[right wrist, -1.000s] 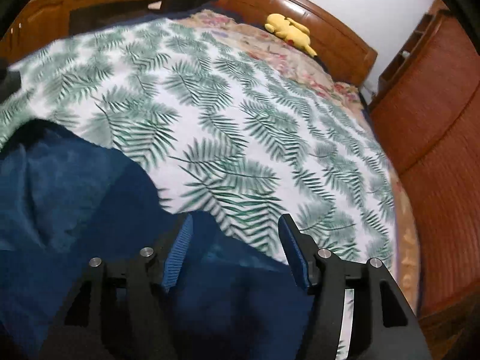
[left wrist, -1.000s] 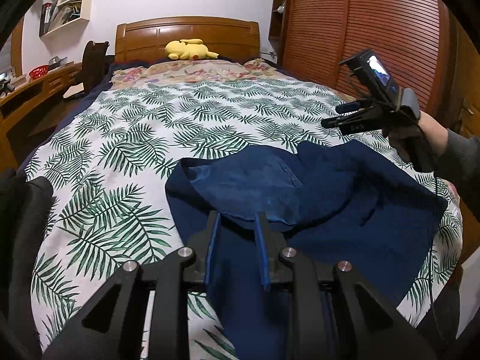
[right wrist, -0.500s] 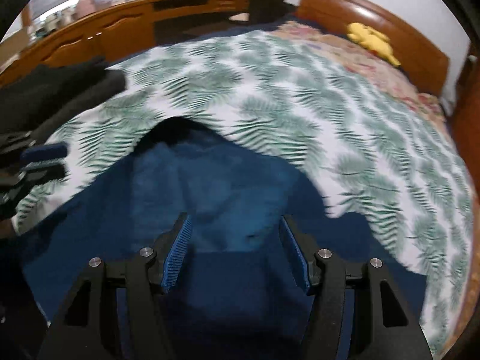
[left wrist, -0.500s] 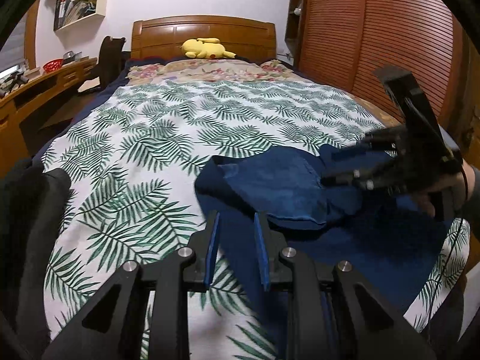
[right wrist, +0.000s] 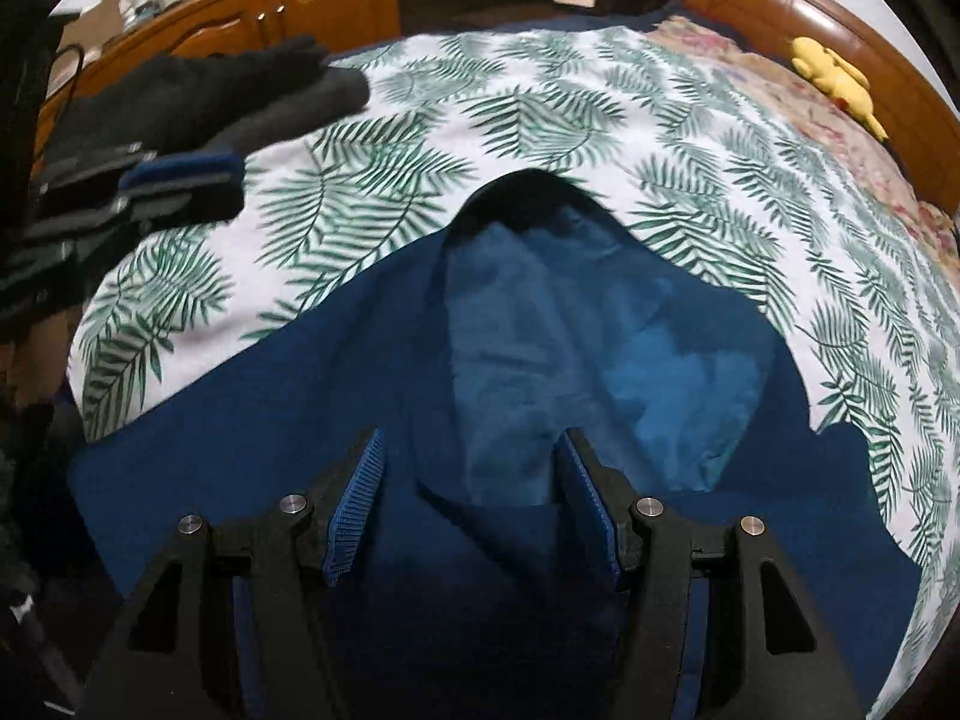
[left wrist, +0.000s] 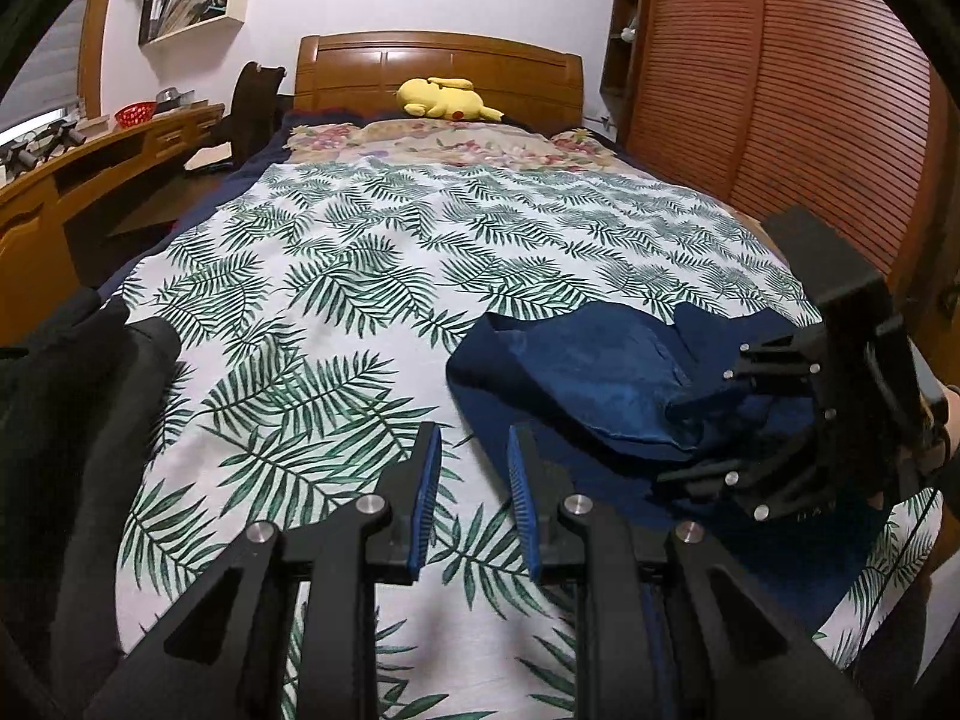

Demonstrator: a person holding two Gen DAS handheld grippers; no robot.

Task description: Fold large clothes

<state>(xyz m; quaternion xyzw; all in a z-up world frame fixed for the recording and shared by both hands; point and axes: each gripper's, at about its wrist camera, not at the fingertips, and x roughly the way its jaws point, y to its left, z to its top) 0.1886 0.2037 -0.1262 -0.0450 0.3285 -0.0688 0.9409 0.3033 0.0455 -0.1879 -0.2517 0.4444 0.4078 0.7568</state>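
Note:
A navy blue garment (left wrist: 588,372) lies crumpled near the foot of the bed, its lighter blue lining (right wrist: 540,330) facing up. My left gripper (left wrist: 474,498) hovers over the leaf-print bedspread (left wrist: 360,276) just left of the garment's edge. Its jaws stand narrowly apart with nothing between them. It also shows blurred at the left of the right wrist view, as left gripper (right wrist: 228,183). My right gripper (right wrist: 474,480) points steeply down over the garment, jaws open wide, pads clear of the cloth. The left wrist view shows this right gripper (left wrist: 702,414) straddling a raised fold.
Black clothes (left wrist: 72,420) are piled at the bed's left edge, seen too as black clothes (right wrist: 210,96). A yellow plush toy (left wrist: 441,99) lies by the wooden headboard (left wrist: 438,60). A wooden desk (left wrist: 90,180) runs along the left and a slatted wardrobe (left wrist: 810,90) along the right.
My right gripper swung from above the bare bedspread down over the garment. My left gripper slid left off the garment, so bedspread now shows between its fingers.

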